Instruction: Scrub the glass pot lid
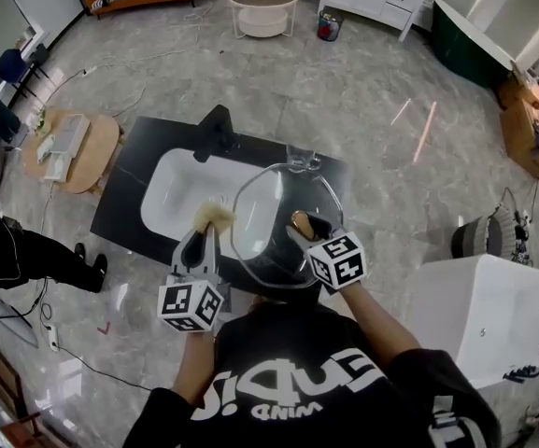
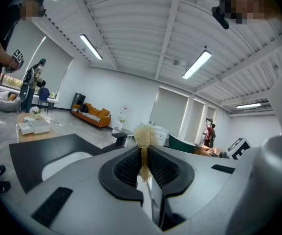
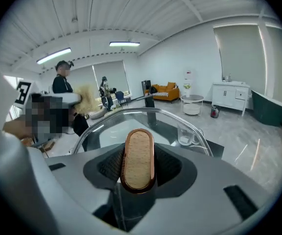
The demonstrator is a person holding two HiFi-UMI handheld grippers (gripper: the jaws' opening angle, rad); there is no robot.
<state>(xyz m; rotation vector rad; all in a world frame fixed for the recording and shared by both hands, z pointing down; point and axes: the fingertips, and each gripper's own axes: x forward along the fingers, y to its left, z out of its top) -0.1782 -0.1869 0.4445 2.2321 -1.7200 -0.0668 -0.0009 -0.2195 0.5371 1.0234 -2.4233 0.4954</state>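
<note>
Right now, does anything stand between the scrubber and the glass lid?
Nothing visible does. The left claw holds the scrubber just left of the lid, and the right claw holds the lid by its knob above the sink.

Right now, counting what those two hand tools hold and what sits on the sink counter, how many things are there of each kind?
glass pot lid: 1
scrubber: 1
glass mug: 1
black faucet: 1
Total: 4
</note>
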